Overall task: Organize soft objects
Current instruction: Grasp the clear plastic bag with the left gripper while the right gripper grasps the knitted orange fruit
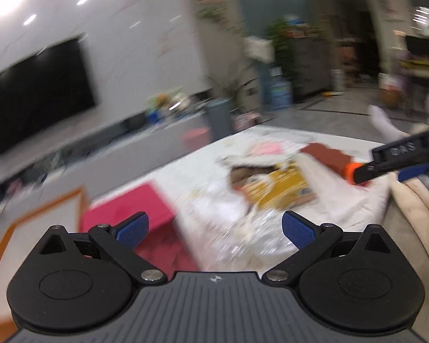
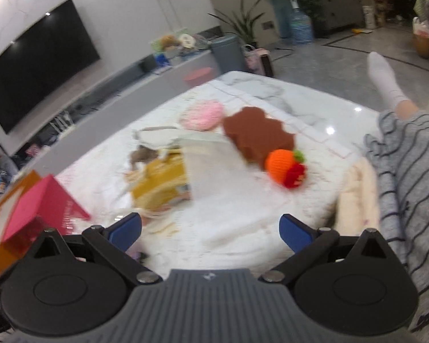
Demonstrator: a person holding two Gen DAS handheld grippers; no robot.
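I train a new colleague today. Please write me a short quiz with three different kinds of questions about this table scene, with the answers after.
1. True or false: the right gripper is shut on the orange knitted fruit.
2. Multiple choice: what lies directly beside the brown sponge, on the side toward the TV?
A. a blue bottle
B. a pink round knitted pad
C. a green book
3. Fill in: the yellow package lies on the ____ cloth that covers the table.

Key:
1. False; its jaws are open and hold nothing, as do those of the left gripper.
2. B
3. white
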